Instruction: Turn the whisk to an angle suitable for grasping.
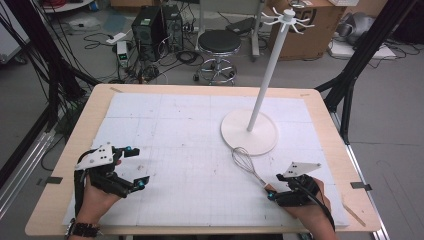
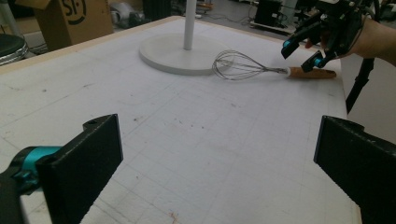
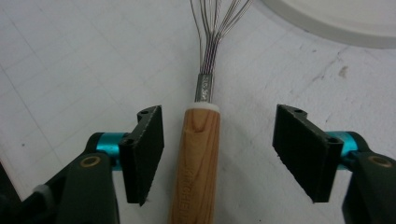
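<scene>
High view. A whisk lies flat on the white mat of the desk, its wire head touching or just overlapping the round base of a white hook stand, its long axis running down and right to a wooden handle under the right gripper. The left gripper rests well apart at the desk's left side, jaws wide and empty.

Left gripper view. Across open mat, the whisk lies level, handle toward the right gripper, which sits over the handle's end. The desk's edge runs close behind that handle.

Right gripper view. The handle lies between the jaws, parallel to them, nearer the left pad; the jaws stand half-open, pads not touching the wood. Closing would likely grip it squarely; clear mat flanks both sides.
</scene>
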Action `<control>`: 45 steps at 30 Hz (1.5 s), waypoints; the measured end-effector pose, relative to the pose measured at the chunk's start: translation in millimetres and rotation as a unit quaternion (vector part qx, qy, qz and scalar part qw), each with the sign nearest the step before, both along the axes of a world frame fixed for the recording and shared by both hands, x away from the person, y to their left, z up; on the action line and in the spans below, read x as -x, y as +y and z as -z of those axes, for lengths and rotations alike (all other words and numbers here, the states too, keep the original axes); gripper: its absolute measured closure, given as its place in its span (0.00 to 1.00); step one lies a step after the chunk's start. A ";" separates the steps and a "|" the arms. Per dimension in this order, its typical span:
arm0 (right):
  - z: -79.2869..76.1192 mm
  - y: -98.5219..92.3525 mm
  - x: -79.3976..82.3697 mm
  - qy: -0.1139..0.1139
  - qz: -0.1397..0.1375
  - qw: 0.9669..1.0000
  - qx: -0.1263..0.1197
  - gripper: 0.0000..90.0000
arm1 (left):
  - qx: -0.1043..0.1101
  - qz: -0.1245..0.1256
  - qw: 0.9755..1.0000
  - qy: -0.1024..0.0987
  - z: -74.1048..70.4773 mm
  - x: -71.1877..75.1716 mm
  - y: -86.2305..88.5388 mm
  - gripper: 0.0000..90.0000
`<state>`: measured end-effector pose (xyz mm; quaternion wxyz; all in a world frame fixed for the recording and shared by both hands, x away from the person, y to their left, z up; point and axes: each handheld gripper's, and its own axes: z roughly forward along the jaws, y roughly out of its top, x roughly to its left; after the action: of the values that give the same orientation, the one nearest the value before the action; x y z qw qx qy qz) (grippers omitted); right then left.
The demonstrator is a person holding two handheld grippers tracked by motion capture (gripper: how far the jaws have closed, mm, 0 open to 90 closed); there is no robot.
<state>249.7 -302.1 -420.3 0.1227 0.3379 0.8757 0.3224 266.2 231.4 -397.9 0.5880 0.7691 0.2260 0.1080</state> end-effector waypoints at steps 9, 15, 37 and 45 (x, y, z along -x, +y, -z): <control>3.0 11.6 0.4 0.020 -0.011 0.999 0.039 0.52 | -0.002 0.001 1.000 0.002 0.7 -0.3 -0.3 0.02; 5.5 14.4 0.0 0.024 -0.008 0.998 0.063 0.60 | -0.001 0.001 1.000 0.002 0.9 -0.4 -0.1 0.02; 5.4 13.2 -2.9 0.034 -0.013 0.998 0.060 0.77 | -0.003 0.004 1.000 0.005 2.0 -1.0 -2.5 0.02; 4.6 17.6 -6.8 0.035 -0.031 0.997 0.059 0.78 | -0.011 0.005 1.000 0.006 2.9 -1.6 -3.6 0.02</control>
<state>256.5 -284.5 -424.9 0.1015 0.3137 0.9070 0.2619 267.8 227.8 -400.8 0.5786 0.7773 0.2245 0.1033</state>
